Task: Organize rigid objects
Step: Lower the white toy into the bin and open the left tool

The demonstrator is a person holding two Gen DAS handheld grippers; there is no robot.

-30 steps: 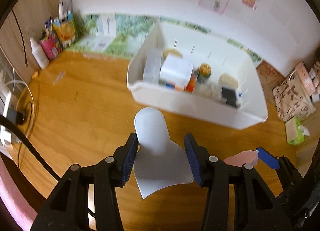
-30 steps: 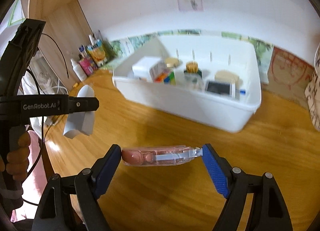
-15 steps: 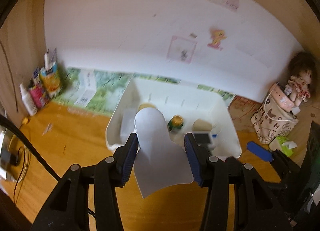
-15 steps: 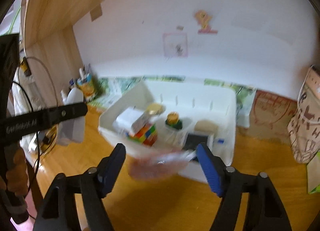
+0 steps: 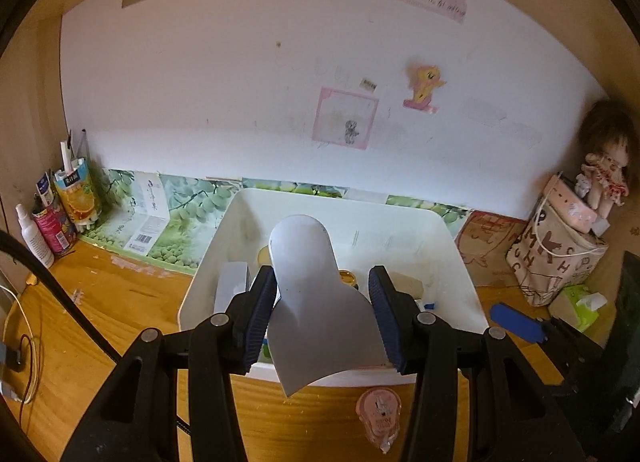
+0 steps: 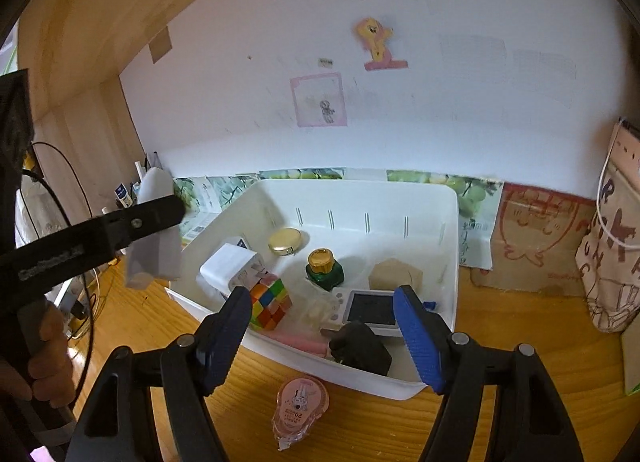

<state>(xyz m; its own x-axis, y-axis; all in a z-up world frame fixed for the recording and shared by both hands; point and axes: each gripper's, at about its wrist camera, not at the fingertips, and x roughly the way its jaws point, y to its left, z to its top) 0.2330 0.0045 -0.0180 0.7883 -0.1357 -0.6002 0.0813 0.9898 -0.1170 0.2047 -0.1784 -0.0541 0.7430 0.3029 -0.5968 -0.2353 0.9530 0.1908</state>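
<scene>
Tape dispenser [image 6: 299, 402] lies on desk [image 6: 500, 326] before bin [image 6: 450, 222].

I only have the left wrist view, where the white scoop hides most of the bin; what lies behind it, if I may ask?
Observer: A colourful puzzle cube sits near the white bin's front-left corner, beside a white box.
Operator: Is the right gripper holding anything?
Observer: No, it is open and empty.
Operator: Where might my white scoop fit?
Observer: The floor right of the gold-lidded tin, along the far wall, looks bare.
</scene>
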